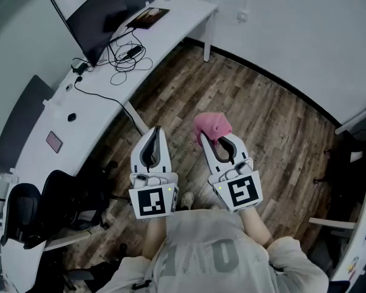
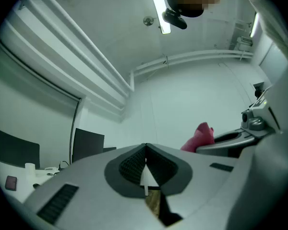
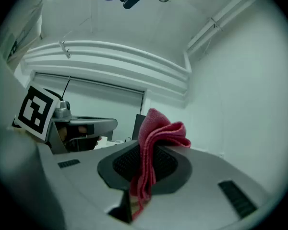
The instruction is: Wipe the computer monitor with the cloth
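cloth (image 3: 156,143) between right gripper (image 3: 144,164) fingers (image 3: 175,164)

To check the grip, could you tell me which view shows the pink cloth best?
The right gripper view: the pink cloth is pinched between its jaws. Head view shows it small; left gripper view, just a corner.

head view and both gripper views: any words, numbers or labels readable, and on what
No text reads clearly.
Person's grey shirt: big pale characters, perhaps "40", too foreshortened to be sure.
Cubes on the left gripper and right gripper: black-and-white square marker patterns, no letters.
Pink folded cloth in the right gripper's shut jaws: no label showing.
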Available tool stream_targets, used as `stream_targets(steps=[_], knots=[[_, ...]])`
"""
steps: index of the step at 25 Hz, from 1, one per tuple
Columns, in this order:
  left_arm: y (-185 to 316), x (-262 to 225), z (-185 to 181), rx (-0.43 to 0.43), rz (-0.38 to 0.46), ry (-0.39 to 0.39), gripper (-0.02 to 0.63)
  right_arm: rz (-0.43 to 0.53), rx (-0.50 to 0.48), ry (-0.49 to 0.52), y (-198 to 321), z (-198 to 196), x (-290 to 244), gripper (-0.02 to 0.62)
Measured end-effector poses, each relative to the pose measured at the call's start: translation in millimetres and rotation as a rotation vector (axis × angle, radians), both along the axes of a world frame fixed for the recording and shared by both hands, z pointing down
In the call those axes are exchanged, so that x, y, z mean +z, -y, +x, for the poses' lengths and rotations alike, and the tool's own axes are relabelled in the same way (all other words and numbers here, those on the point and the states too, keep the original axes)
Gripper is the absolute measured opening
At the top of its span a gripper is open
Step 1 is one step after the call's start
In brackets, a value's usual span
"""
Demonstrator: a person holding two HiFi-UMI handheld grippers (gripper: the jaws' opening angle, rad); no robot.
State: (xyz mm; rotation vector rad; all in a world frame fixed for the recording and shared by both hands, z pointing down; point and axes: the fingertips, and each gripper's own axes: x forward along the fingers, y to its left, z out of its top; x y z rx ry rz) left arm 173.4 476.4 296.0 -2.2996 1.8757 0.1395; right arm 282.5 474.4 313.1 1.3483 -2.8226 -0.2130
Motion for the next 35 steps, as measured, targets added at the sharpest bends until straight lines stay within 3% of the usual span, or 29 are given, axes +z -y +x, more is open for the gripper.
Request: stream_targets(steps=[13,20,28,35], knots=[[32.1,4.8,-3.7,0.048,-0.008,-0.008,0.014,-0.027,0.009,-0.026,23.0,-11.7,8.1,0.051],[51.3,8.8,-38.2,0.044,-0.008,-0.011,0.014,0.032,0.039,-0.023,40.6,-39.2,0.5,0.051],[82.8,10.1,-78.2,0.061,0.001,-0.020,0.014,0.012,0.023,0.046,60.7,-77.3,3.3,0.051],[126.5,11.5,-76.3,0.080,0.023,-0.010,0.014,-0.014,0.030,0.039,101.0,-71.7,16.3,0.051]])
